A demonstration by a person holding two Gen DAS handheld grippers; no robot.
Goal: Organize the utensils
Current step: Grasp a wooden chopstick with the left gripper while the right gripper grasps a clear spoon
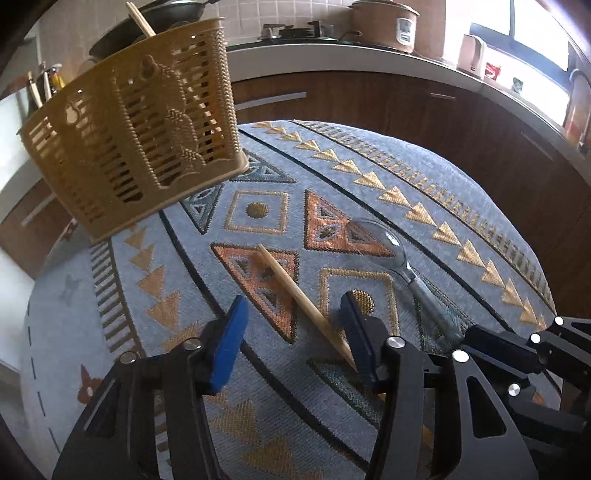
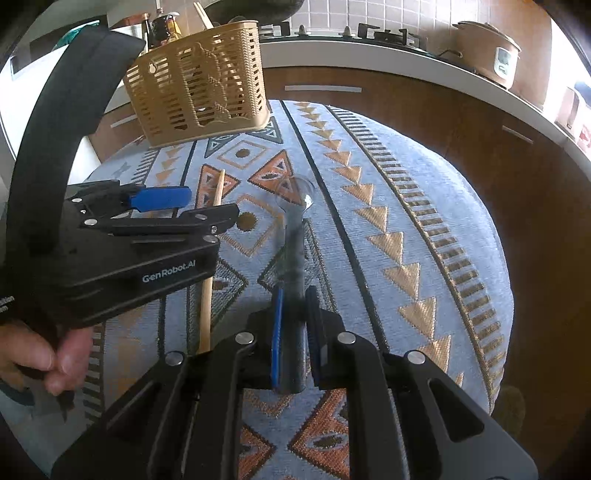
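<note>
A tan plastic utensil basket [image 1: 136,136] stands at the far left of the patterned table, with one wooden chopstick [image 1: 140,18] sticking out of it; it also shows in the right wrist view [image 2: 199,85]. A second wooden chopstick [image 1: 295,291] lies on the cloth between the fingers of my open left gripper [image 1: 291,332]. A clear plastic spoon [image 1: 388,243] lies to its right. My right gripper [image 2: 295,332] is shut on the spoon's handle [image 2: 295,251], the bowl [image 2: 295,192] pointing away. The left gripper [image 2: 173,210] shows over the chopstick [image 2: 214,258].
The round table has a blue cloth with orange triangles [image 2: 388,221]. Behind it runs a kitchen counter with brown cabinets [image 1: 369,99], a hob [image 2: 369,33] and a rice cooker [image 1: 388,26]. Bottles [image 2: 166,26] stand behind the basket. The person's hand [image 2: 40,354] holds the left gripper.
</note>
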